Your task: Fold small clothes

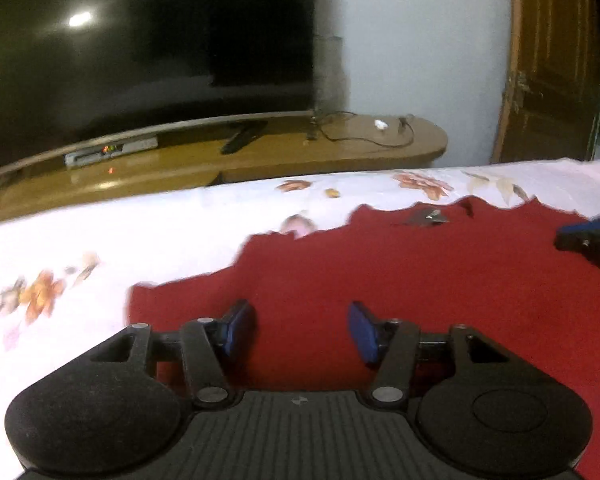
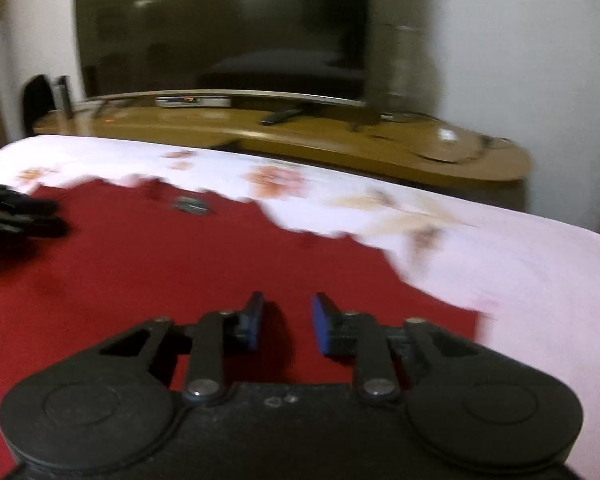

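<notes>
Left wrist view, left to right: flowered bed sheet [image 1: 100, 248]; red garment [image 1: 380, 272] spread flat on it; left hand-held gripper [image 1: 302, 330] low over the garment's near left part, jaws parted about halfway, nothing between them, cloth showing in the gap; right hand-held gripper [image 1: 592, 240] at the far right edge, over the same garment. Behind the bed: television [image 1: 140, 40] on a wooden stand [image 1: 340, 148], wooden door [image 1: 552, 60].

Right wrist view, left to right: left hand-held gripper [image 2: 16, 212] at the left edge; red garment [image 2: 180, 260]; right hand-held gripper [image 2: 288, 322] over the garment's near right part, jaws narrowly apart, gripping nothing; bed sheet [image 2: 520, 272] beyond the garment's right edge.

Key relation: garment lies directly beneath and ahead of both grippers, its long axis running side to side between them. Each gripper is nearest its own end. Judged: neither holds cloth yet; the next fold needs both to pinch an edge.
</notes>
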A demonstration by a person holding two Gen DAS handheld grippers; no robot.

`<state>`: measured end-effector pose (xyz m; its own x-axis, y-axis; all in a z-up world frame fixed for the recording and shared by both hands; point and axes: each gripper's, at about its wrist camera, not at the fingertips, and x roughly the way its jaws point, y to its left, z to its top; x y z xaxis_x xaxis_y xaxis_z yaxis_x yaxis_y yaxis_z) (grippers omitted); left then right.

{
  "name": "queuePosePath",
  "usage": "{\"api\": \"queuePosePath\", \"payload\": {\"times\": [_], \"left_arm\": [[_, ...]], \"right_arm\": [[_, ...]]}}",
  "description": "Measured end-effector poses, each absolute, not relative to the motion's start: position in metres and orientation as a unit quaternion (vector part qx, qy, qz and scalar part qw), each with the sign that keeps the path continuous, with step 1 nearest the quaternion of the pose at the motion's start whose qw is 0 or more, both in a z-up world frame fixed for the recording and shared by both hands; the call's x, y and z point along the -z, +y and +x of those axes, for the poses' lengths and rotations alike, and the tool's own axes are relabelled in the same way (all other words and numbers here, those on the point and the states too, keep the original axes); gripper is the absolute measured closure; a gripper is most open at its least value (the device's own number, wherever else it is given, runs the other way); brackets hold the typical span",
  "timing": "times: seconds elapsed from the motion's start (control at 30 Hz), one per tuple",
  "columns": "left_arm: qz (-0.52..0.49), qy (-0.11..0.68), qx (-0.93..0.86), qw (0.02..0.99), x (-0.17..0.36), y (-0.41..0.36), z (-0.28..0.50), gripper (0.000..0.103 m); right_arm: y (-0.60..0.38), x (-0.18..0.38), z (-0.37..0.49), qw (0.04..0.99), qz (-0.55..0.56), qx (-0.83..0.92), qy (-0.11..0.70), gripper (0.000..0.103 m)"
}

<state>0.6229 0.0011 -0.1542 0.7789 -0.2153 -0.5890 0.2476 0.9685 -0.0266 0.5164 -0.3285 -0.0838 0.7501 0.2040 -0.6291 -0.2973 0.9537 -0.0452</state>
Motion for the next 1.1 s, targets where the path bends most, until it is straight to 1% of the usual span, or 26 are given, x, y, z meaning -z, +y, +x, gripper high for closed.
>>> {"api": "queuePosePath", "payload": {"times": [0.07, 0.17, 0.3, 0.33, 0.37, 0.4, 0.43, 0.57, 0.63, 0.7, 0.77, 0.83, 0.87, 0.9, 1.0, 1.1], "left_arm": [[0.016, 0.314, 0.122, 0.942, 0.156, 0.009, 0.625, 0.049], [0.034, 0.311, 0.113, 0.943, 0.161, 0.002, 0.622, 0.048], [0.015, 0.311, 0.115, 0.943, 0.158, 0.005, 0.619, 0.047], [0.01, 0.313, 0.115, 0.943, 0.152, 0.008, 0.613, 0.047], [0.008, 0.307, 0.116, 0.944, 0.145, 0.009, 0.605, 0.047], [0.011, 0.289, 0.122, 0.949, 0.135, 0.01, 0.59, 0.047], [0.013, 0.276, 0.13, 0.952, 0.128, 0.01, 0.579, 0.047], [0.012, 0.279, 0.177, 0.944, 0.124, -0.01, 0.554, 0.047], [0.013, 0.291, 0.186, 0.938, 0.129, -0.03, 0.553, 0.047], [0.005, 0.309, 0.179, 0.934, 0.136, -0.047, 0.555, 0.047], [0.013, 0.331, 0.157, 0.93, 0.148, -0.056, 0.557, 0.047], [0.005, 0.326, 0.155, 0.933, 0.154, -0.051, 0.555, 0.047], [0.001, 0.325, 0.153, 0.933, 0.154, -0.047, 0.553, 0.047], [-0.005, 0.325, 0.15, 0.934, 0.153, -0.041, 0.55, 0.047], [-0.018, 0.326, 0.144, 0.934, 0.155, -0.018, 0.542, 0.047], [-0.012, 0.331, 0.14, 0.933, 0.154, -0.02, 0.544, 0.046]], "right_arm": [[-0.349, 0.084, 0.512, 0.933, -0.061, -0.131, 0.329, 0.091], [-0.353, 0.084, 0.511, 0.936, -0.059, -0.12, 0.326, 0.091], [-0.338, 0.088, 0.511, 0.939, -0.082, -0.099, 0.319, 0.087], [-0.336, 0.086, 0.512, 0.938, -0.089, -0.096, 0.32, 0.084], [-0.337, 0.079, 0.505, 0.938, -0.087, -0.093, 0.321, 0.078], [-0.336, 0.072, 0.499, 0.941, -0.079, -0.092, 0.316, 0.064], [-0.336, 0.062, 0.487, 0.946, -0.069, -0.102, 0.298, 0.057], [-0.308, 0.052, 0.452, 0.94, -0.085, -0.177, 0.28, 0.055], [-0.282, 0.058, 0.448, 0.929, -0.089, -0.208, 0.292, 0.06], [-0.26, 0.063, 0.448, 0.922, -0.085, -0.225, 0.303, 0.063], [-0.24, 0.069, 0.448, 0.919, -0.085, -0.232, 0.308, 0.063], [-0.227, 0.078, 0.452, 0.916, -0.108, -0.207, 0.327, 0.061], [-0.226, 0.085, 0.455, 0.913, -0.123, -0.192, 0.338, 0.06], [-0.232, 0.087, 0.455, 0.916, -0.119, -0.193, 0.331, 0.059], [-0.258, 0.084, 0.451, 0.921, -0.099, -0.17, 0.338, 0.059], [-0.276, 0.084, 0.455, 0.921, -0.071, -0.162, 0.347, 0.057]]}}
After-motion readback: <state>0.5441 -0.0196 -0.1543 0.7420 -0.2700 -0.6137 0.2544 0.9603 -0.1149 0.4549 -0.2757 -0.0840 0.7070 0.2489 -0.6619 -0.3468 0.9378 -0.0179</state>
